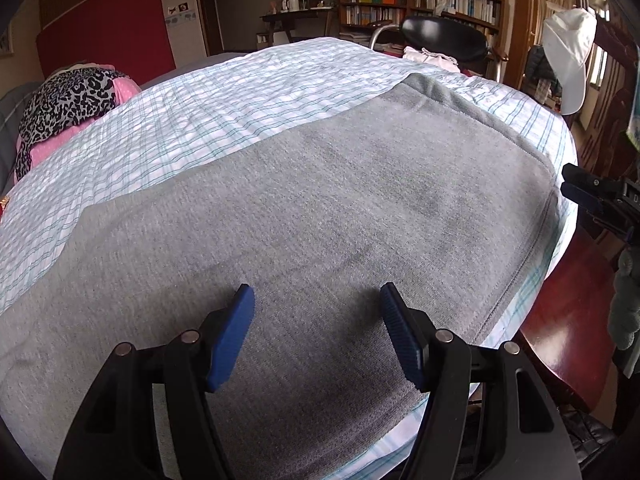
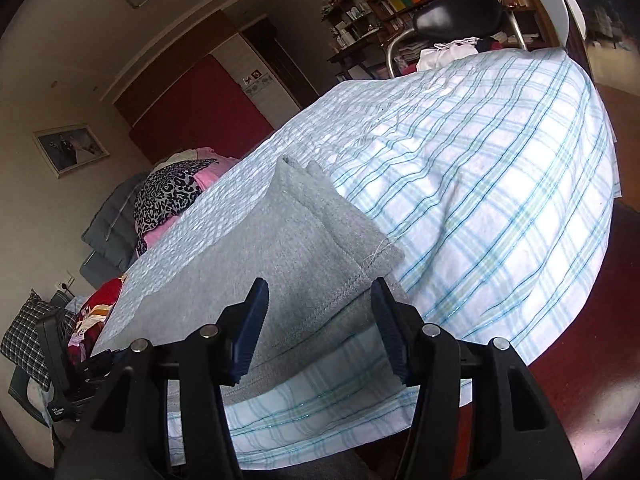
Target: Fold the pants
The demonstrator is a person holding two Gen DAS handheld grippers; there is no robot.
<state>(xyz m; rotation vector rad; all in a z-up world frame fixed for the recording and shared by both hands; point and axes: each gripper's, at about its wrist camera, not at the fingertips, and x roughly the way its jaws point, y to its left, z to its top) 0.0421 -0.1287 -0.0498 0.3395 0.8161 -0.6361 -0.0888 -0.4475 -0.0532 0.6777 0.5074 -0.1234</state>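
left tongs (image 1: 316,300) spread wide above grey pants (image 1: 320,208), right tongs (image 2: 320,296) spread, straddling the hem, pants flat on checked sheet (image 2: 500,184)

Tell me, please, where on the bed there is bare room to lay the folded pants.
The plaid sheet lies bare beyond the grey pants, up to the black chair. The leopard-print pile crowds the left end; only a thin strip of sheet shows on the near side.

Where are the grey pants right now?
The grey pants lie flat on the plaid sheet, under the open left gripper; their hem corner sits before the open right gripper.
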